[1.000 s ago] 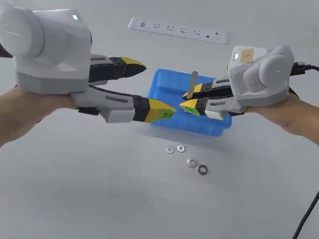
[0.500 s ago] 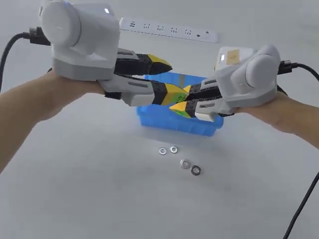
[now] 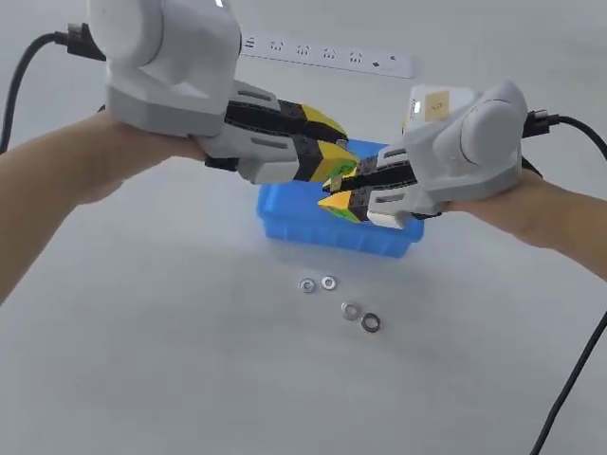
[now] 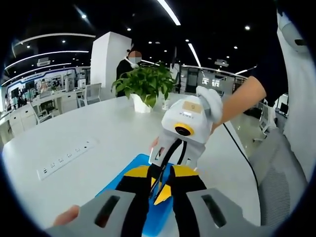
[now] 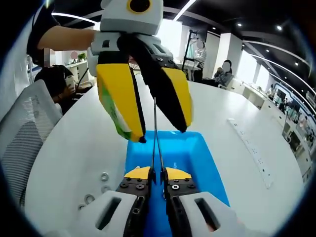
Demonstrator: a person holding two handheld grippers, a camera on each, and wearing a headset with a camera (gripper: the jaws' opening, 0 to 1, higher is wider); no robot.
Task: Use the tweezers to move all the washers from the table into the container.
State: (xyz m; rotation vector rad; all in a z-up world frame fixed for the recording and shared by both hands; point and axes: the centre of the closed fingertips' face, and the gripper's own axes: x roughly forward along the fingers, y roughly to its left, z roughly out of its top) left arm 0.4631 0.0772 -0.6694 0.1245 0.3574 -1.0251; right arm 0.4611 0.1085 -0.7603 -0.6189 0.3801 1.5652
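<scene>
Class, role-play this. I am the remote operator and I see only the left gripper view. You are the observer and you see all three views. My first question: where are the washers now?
Observer: The head view shows four washers lying on the table, just in front of the blue container.
Operator: What is holding the tweezers?
Observer: In the right gripper view the right claw is shut on the tweezers, which rise from it above the container.
</scene>
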